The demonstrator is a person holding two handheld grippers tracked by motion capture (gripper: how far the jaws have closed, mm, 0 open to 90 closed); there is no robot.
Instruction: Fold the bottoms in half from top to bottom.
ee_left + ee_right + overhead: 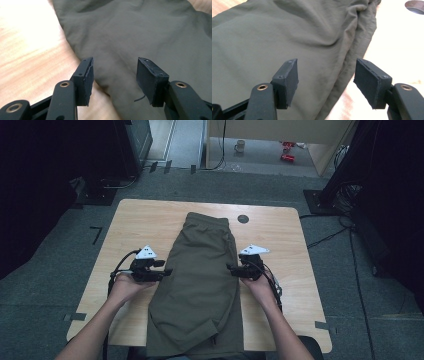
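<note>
The left gripper is spread wide at the left edge of the olive shorts, which lie folded lengthwise between both tools on the table. The right gripper, equally agape, faces the opposite edge. Probably best to pinch both layers at matching height, so the cloth lifts evenly.
</note>
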